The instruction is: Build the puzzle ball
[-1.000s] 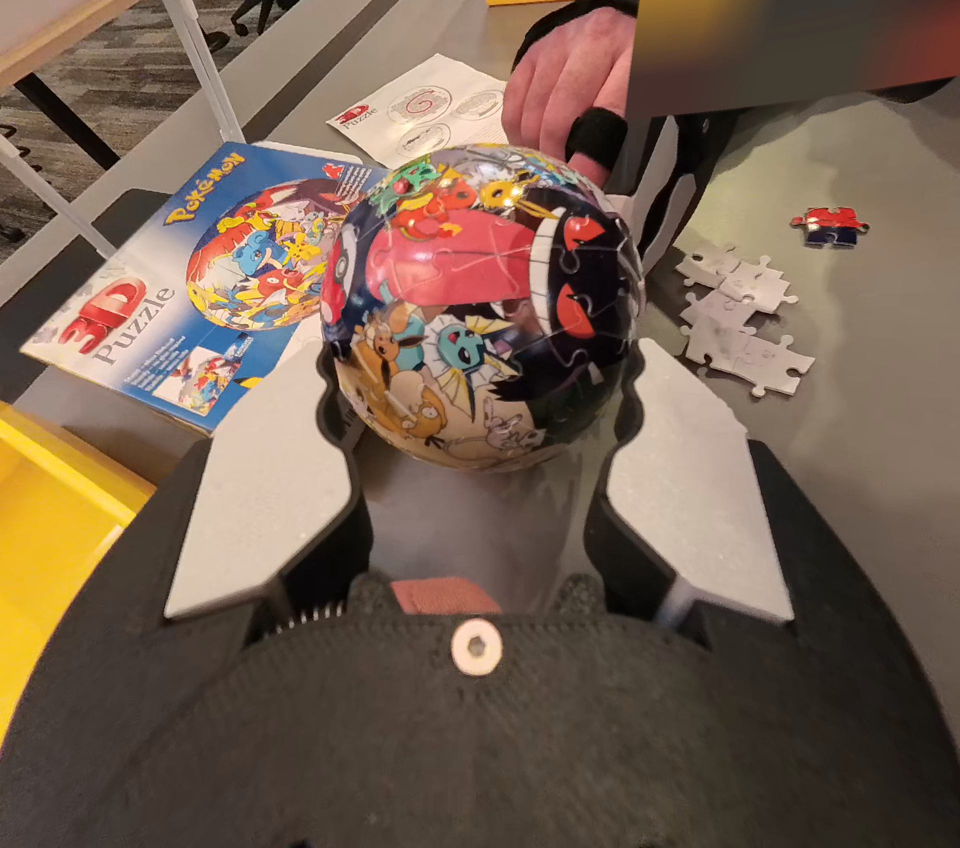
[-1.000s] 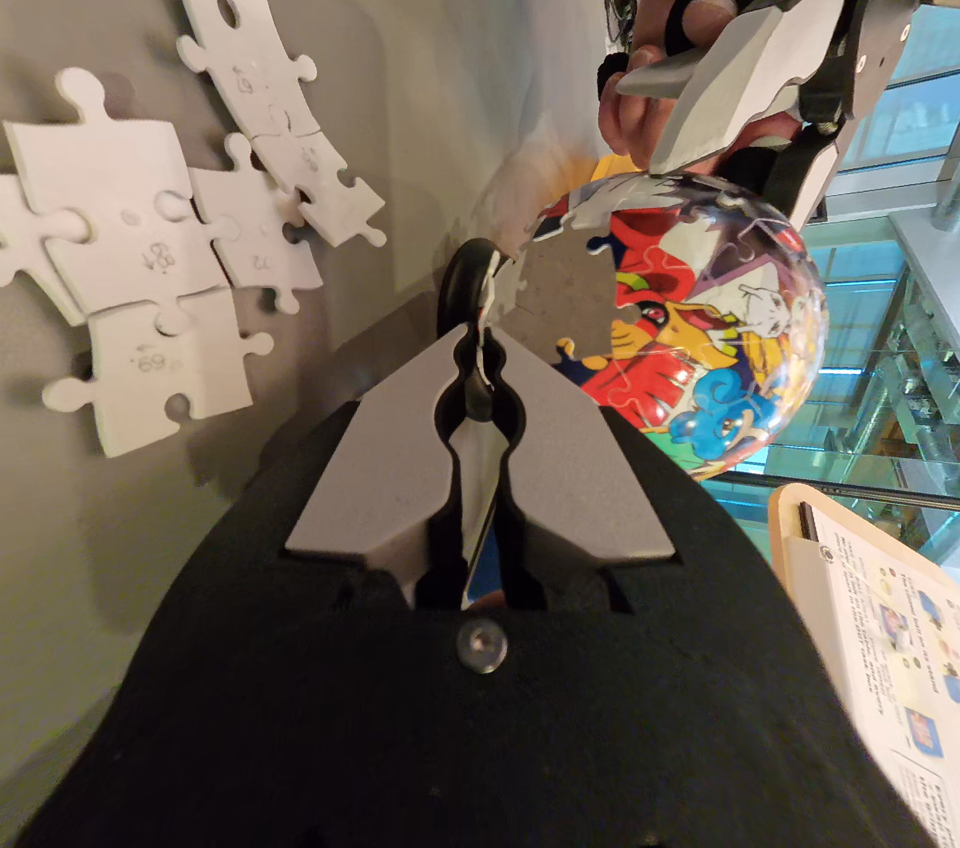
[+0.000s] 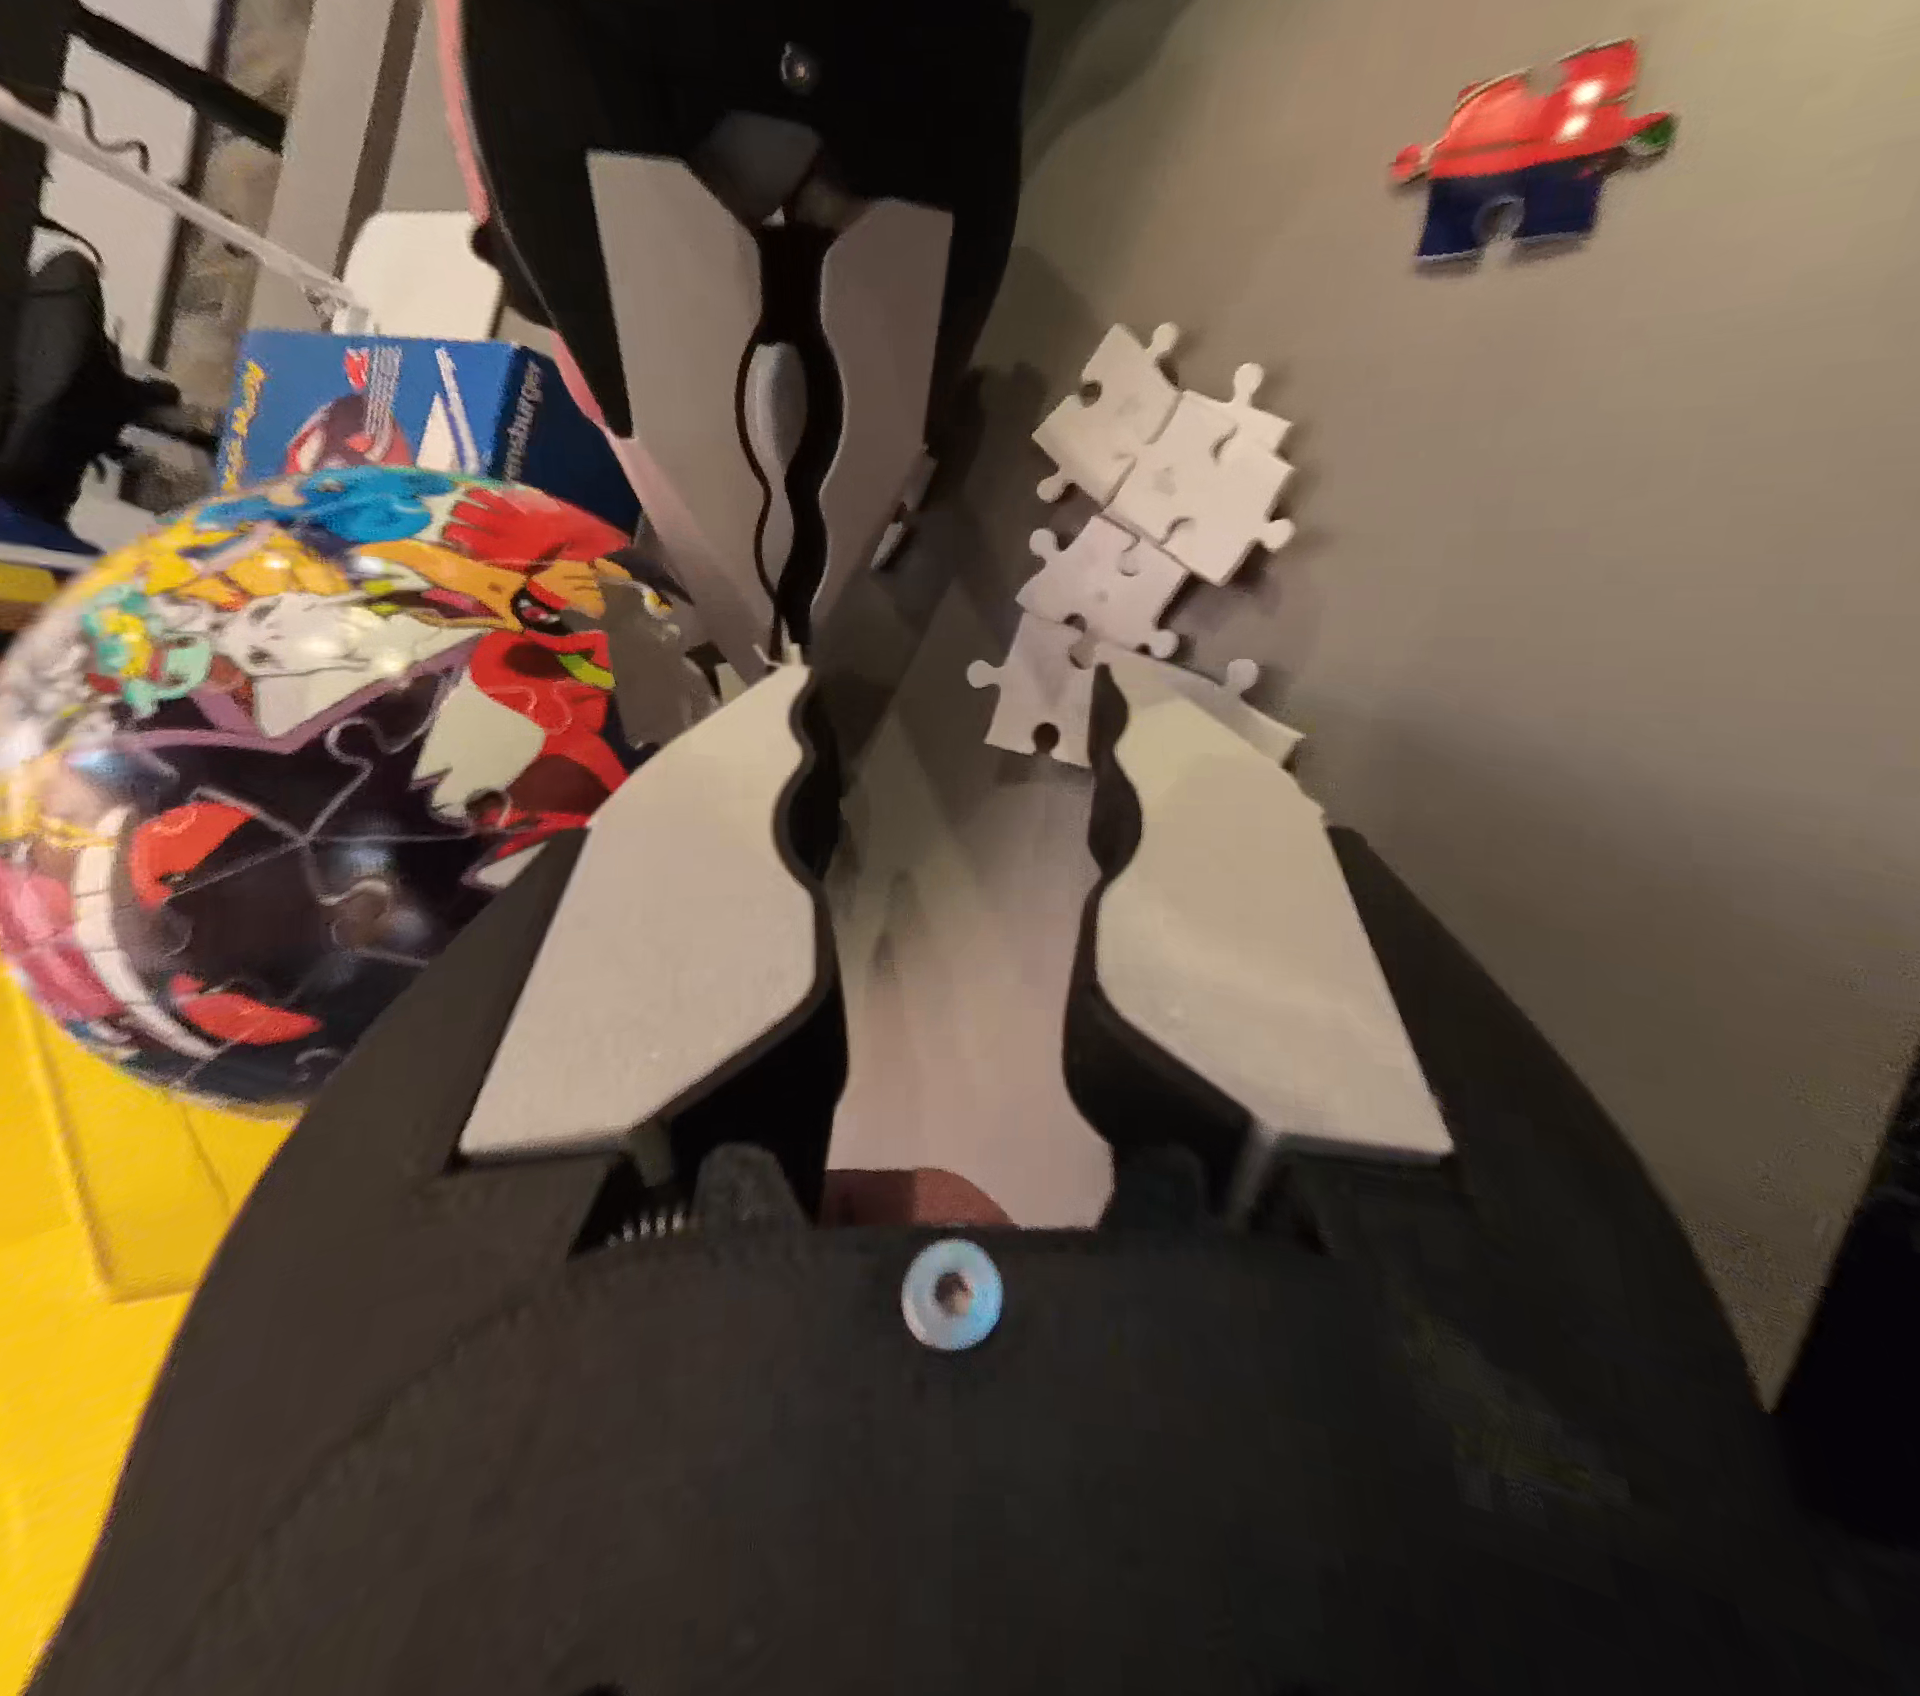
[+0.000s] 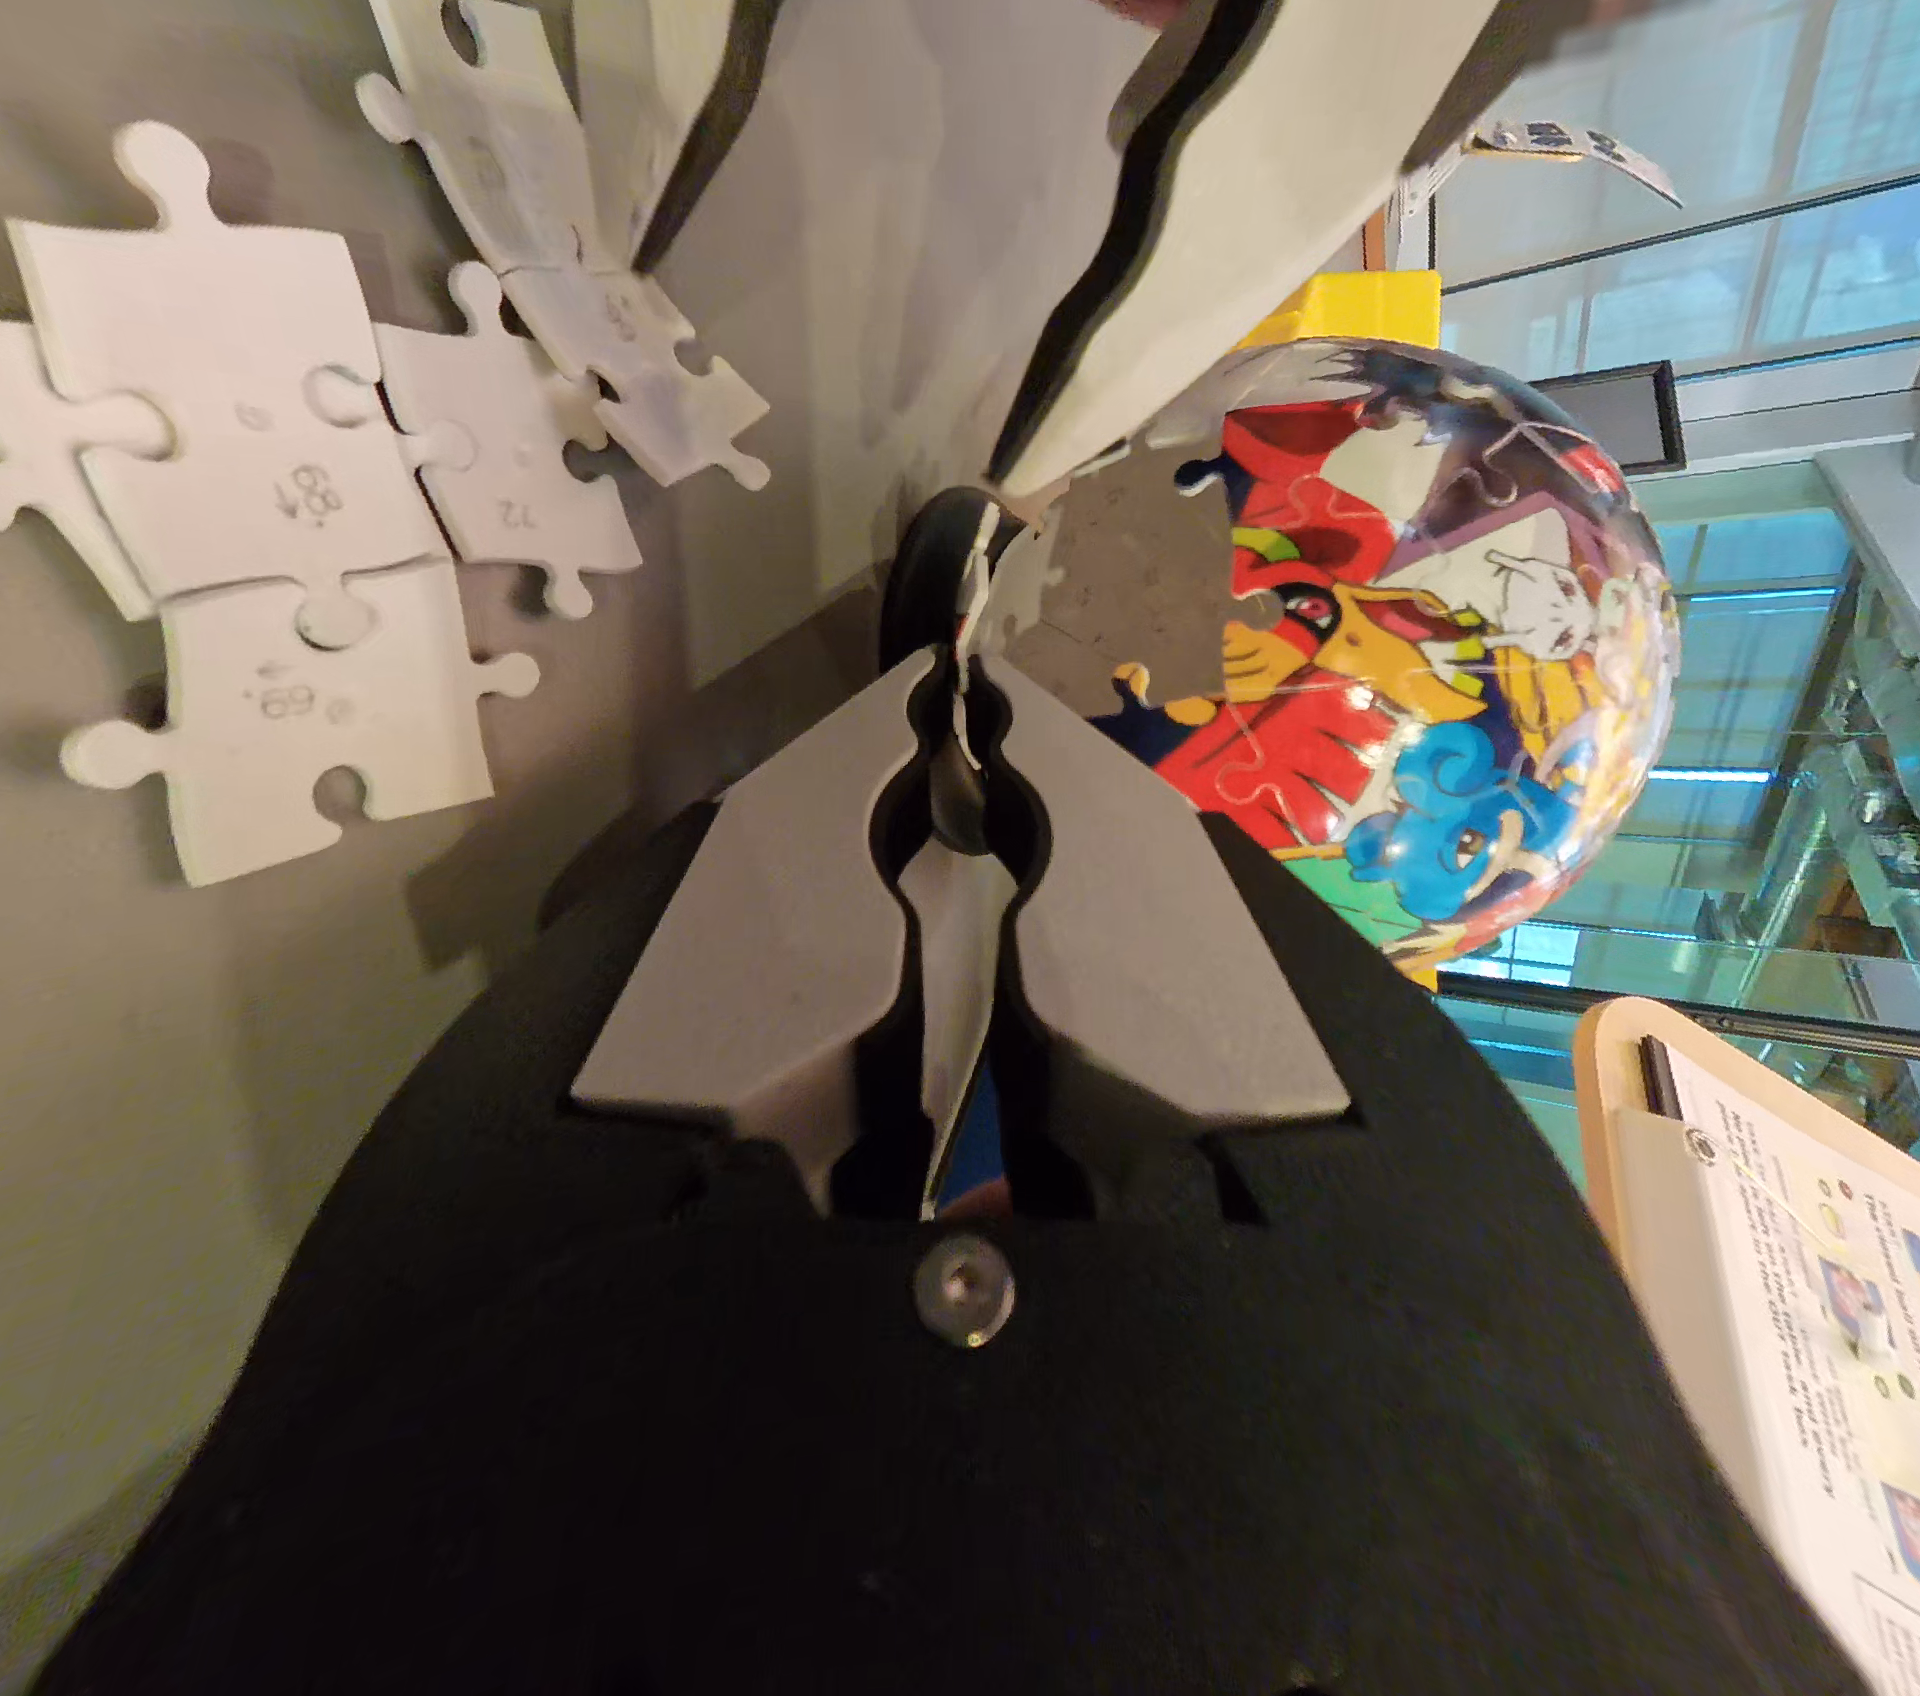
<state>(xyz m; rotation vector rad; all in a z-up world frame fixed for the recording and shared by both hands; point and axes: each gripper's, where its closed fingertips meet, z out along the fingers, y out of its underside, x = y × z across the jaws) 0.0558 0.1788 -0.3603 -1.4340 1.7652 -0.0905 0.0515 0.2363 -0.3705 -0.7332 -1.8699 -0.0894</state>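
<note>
The glossy, brightly printed plastic puzzle ball (image 4: 1434, 670) sits on the grey tabletop (image 3: 1558, 503) with a gap in its shell facing the right tool (image 4: 961, 690), so the grey inside shows through the hole. The ball looks nearly complete, and the step in hand seems to be fitting one more piece into that gap.

The right tool is clenched on a thin curved puzzle piece (image 4: 971, 711), held edge-on just beside the hole's rim. The left tool (image 3: 951, 711) is released, its jaws spread and gripping nothing; the ball lies free at its left side, and its tips nearly meet the right tool's.

On the far side of the tools from the ball lies a cluster of white, face-down, interlocked puzzle pieces (image 4: 281, 503). A lone red-and-blue piece (image 3: 1527, 155), face-up, lies well beyond that cluster.

The next move, as I judge it, calls for steadying the ball again with the left tool. Then the held piece must be turned flat to the curve, its tabs aligned and pressed home.
</note>
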